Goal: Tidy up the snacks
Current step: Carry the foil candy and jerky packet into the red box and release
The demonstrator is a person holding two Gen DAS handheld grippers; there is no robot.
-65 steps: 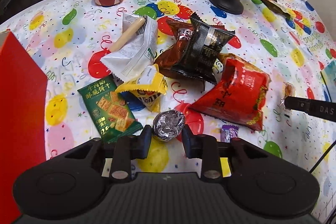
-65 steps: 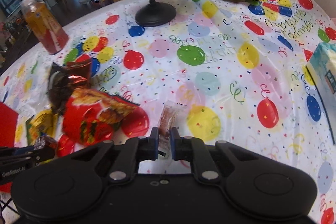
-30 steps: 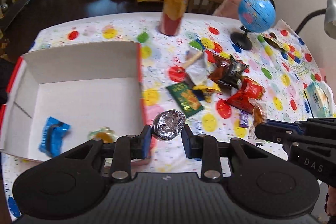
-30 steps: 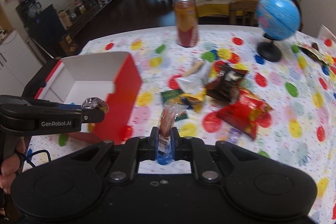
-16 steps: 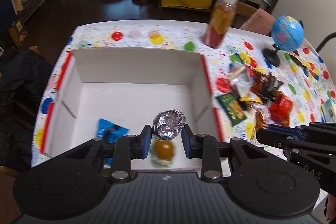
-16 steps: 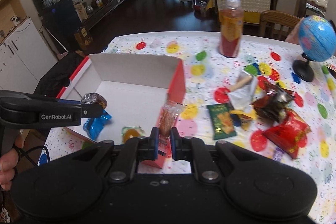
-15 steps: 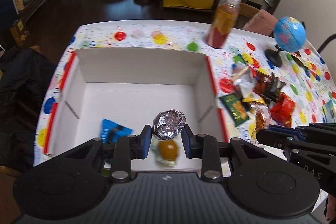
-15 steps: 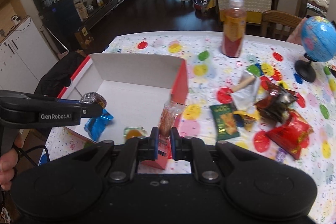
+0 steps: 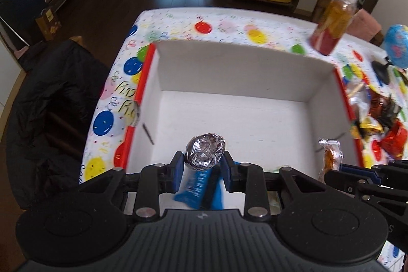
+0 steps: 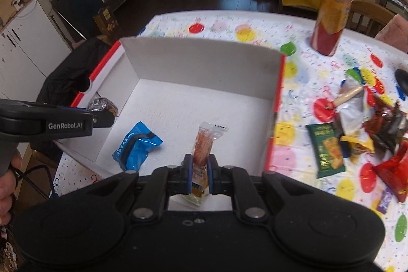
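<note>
My left gripper (image 9: 202, 167) is shut on a foil-wrapped ball (image 9: 205, 150) and holds it above the near left part of the open red-and-white box (image 9: 229, 73). It also shows in the right wrist view (image 10: 102, 116). My right gripper (image 10: 198, 175) is shut on a clear-wrapped orange snack stick (image 10: 204, 142) above the box's near edge (image 10: 76, 152); the stick also shows in the left wrist view (image 9: 330, 157). A blue snack packet (image 10: 136, 144) lies inside the box. Several loose snack packets (image 10: 362, 131) lie on the tablecloth to the right of the box.
A juice bottle (image 10: 331, 17) stands beyond the box's far right corner. A globe (image 9: 396, 50) stands at the far right. A green cracker packet (image 10: 326, 147) lies just right of the box. A black-draped chair (image 9: 51, 103) stands left of the table.
Both grippers have moved left and nearer over the box with their snacks still held. The blue packet now lies right under my left gripper.
</note>
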